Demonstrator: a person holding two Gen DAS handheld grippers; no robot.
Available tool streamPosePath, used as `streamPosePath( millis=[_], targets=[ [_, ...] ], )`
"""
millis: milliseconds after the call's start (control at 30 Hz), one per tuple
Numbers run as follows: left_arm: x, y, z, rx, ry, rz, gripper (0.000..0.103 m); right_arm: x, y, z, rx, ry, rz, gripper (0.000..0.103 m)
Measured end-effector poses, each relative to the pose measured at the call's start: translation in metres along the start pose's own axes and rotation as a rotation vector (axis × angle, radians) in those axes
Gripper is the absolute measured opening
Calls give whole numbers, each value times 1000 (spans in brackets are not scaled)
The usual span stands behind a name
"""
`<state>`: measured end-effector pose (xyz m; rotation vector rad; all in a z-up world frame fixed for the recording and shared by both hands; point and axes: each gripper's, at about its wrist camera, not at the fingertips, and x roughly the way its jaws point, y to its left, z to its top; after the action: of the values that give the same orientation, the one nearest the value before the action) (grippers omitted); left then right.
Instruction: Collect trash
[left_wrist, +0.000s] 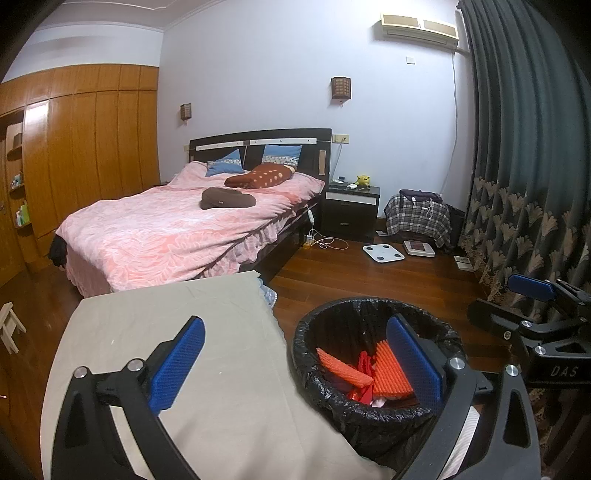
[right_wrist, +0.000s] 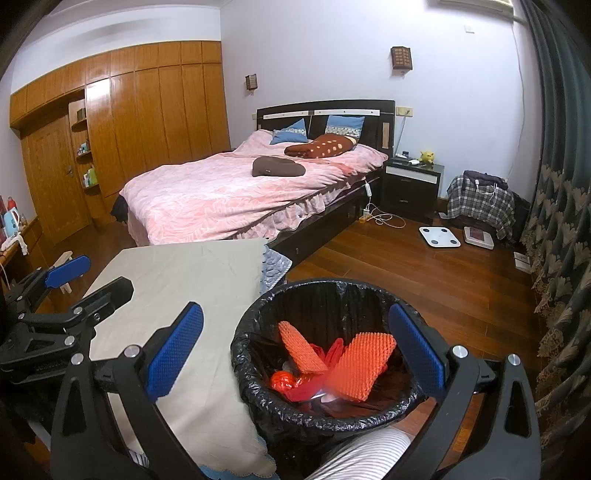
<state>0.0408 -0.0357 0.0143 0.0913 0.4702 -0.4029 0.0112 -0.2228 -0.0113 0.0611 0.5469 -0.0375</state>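
We're holding the left gripper (left_wrist: 295, 363) and right gripper (right_wrist: 295, 347) spread wide, both empty, hovering above the bin (right_wrist: 255, 354) beside the bench (left_wrist: 207, 317).

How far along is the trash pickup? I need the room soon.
Mostly done, it seems: orange foam pieces and red scraps lie inside the black-lined bin. Nothing is in hand; the left gripper and right gripper are both open and hold nothing. The cloth-covered table shows no trash left.
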Motion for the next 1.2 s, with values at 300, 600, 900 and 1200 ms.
streamPosePath(
  millis=[300, 600, 900, 1200],
  targets=[
    [-1, 0, 0, -1, 1, 0, 97, 0, 2, 1, 0, 1, 1, 98],
    [0, 0, 1, -1, 1, 0, 97, 0, 2, 1, 1, 2, 1, 98],
    [-1, 0, 1, -1, 1, 0, 97, 0, 4, 1, 0, 3, 1, 98],
    [-2, 1, 1, 0, 2, 1, 97, 1, 8, 0, 1, 5, 2, 98]
  ],
)
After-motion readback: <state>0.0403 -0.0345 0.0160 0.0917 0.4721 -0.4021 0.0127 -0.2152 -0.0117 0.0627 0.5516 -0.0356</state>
